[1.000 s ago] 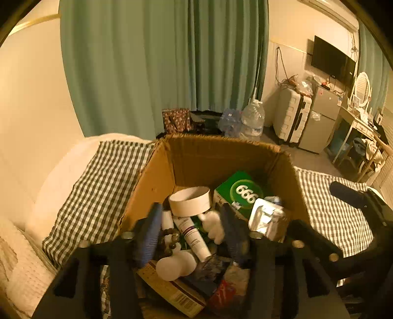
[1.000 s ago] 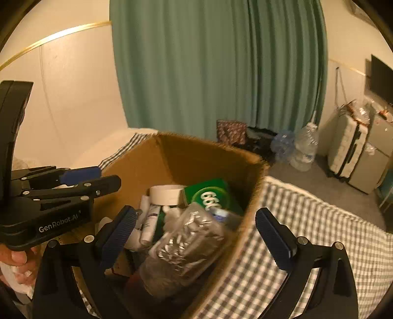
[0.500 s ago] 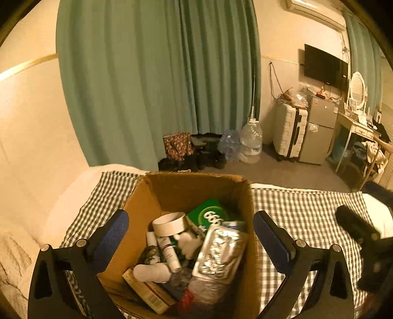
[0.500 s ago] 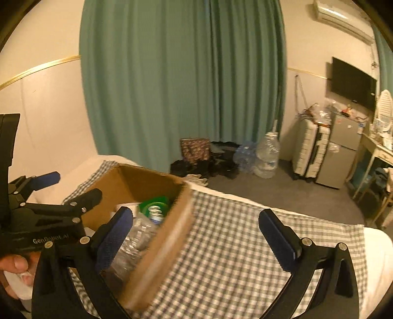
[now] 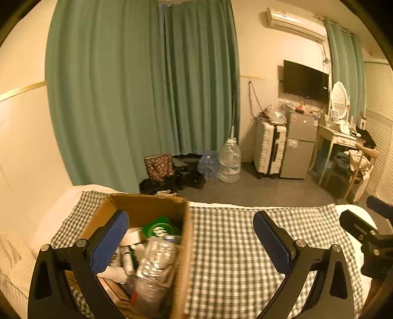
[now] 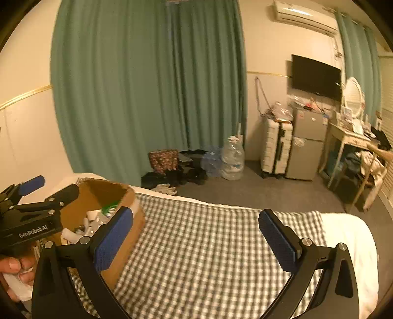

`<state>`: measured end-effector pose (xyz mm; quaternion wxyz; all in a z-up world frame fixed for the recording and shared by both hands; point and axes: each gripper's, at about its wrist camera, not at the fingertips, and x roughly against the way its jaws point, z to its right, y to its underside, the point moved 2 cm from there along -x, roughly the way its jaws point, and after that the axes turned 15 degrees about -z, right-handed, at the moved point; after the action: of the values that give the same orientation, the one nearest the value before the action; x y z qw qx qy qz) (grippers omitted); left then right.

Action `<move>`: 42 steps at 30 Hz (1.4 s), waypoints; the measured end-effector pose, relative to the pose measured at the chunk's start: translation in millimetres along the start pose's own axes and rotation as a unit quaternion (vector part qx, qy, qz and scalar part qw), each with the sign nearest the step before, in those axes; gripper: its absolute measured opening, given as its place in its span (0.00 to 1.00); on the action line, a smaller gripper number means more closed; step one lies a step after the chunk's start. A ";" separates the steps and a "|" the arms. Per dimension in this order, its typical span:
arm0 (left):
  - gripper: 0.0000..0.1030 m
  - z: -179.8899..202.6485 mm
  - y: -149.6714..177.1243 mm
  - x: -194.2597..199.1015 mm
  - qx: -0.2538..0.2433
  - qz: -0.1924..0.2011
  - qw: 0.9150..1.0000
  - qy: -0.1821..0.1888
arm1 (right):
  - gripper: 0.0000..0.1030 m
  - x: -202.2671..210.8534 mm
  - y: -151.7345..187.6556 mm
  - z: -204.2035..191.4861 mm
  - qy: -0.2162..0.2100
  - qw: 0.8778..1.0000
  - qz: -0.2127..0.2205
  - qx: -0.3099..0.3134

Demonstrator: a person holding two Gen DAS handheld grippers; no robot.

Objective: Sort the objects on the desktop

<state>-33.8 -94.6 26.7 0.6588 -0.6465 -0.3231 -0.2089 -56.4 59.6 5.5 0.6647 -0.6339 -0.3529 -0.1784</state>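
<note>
Both sets of jaws, on the left gripper [image 5: 190, 241] and right gripper [image 6: 195, 241], stand wide and empty above the checked bedspread [image 6: 208, 245], the filled cardboard box [image 5: 147, 206] low to their left, its sorted clutter apparently released inside.

Background of the room. Green curtains [image 5: 140, 98] hung across the far wall, with a second pair [image 5: 343, 63] in the right corner. An air conditioner [image 5: 294, 23] sat high on the wall above a dark wall-mounted television [image 5: 305, 82]. On the floor stood a patterned bag [image 5: 158, 166], a large water jug [image 5: 229, 163], a white suitcase [image 5: 269, 149] and, just beside it, a small grey fridge [image 5: 298, 144]. A dressing table [image 5: 336, 142] carried an oval mirror [image 5: 339, 99].
</note>
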 end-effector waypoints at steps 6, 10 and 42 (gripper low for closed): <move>1.00 46.5 0.4 10.0 -0.020 -0.003 0.999 0.025 | 1.00 21.0 5.5 40.3 0.007 1.000 0.008 -0.026; 1.00 75.1 5.9 12.9 -0.045 -0.003 0.998 0.036 | 1.00 30.9 12.6 58.6 0.028 0.999 0.010 -0.025; 1.00 108.4 35.4 4.2 -0.054 -0.040 0.997 0.041 | 1.00 19.8 52.3 113.0 0.041 0.997 -0.030 -0.057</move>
<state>-23.1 15.7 -0.6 0.6263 -0.6587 -0.3098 -0.2790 -34.5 180.2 -24.2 0.6358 -0.6519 -0.3333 -0.2443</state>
